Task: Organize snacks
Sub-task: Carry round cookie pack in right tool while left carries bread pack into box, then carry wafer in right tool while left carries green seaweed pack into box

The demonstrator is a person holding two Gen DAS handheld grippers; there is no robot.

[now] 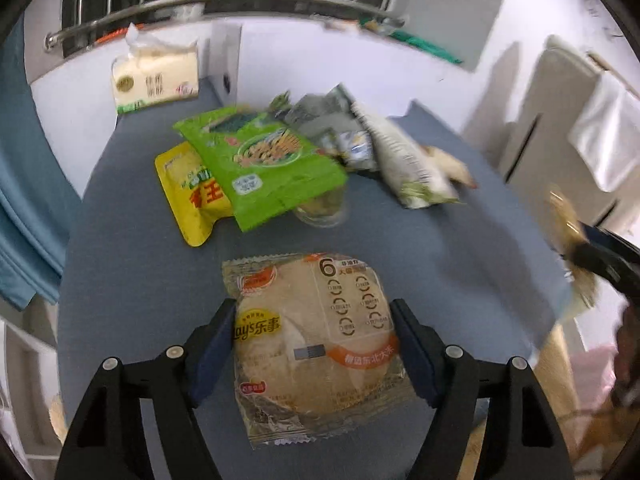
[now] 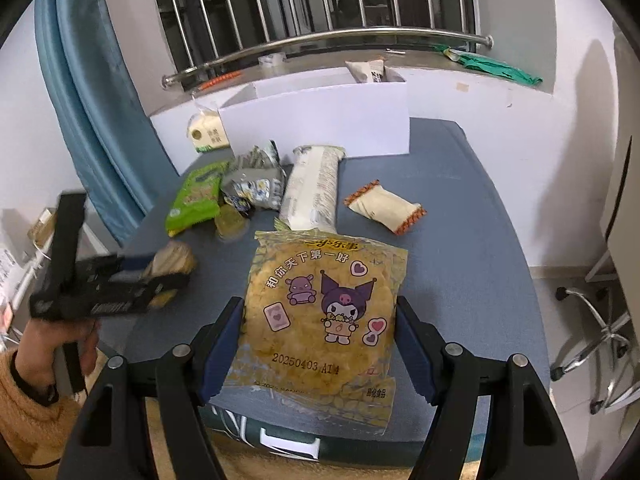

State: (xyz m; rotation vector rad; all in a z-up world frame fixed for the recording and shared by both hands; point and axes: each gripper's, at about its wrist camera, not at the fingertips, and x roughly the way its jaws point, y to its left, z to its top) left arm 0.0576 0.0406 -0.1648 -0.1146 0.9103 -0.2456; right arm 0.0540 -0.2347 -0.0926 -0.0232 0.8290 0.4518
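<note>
A clear Lay's rice cracker packet (image 1: 308, 344) lies flat on the blue-grey table (image 1: 132, 280). My left gripper (image 1: 312, 308) straddles it, and both blue pads touch the wrapper's sides. From the right wrist view the left gripper (image 2: 160, 268) is blurred at the left, with that beige packet between its fingers. My right gripper (image 2: 320, 304) is shut on a yellow Lay's packet (image 2: 324, 308) with cartoon figures, held over the table's near edge. Further back lie a green bag (image 1: 260, 160), a yellow bag (image 1: 192, 196), crumpled grey bags (image 1: 332, 128) and a long white packet (image 1: 404, 160).
An open white box (image 2: 320, 116) stands at the table's back by the window sill, with a tissue pack (image 1: 156, 76) to its left. A cream snack with orange ends (image 2: 384, 208) and a small clear cup (image 1: 320, 210) lie mid-table. A chair base (image 2: 592, 332) stands right of the table.
</note>
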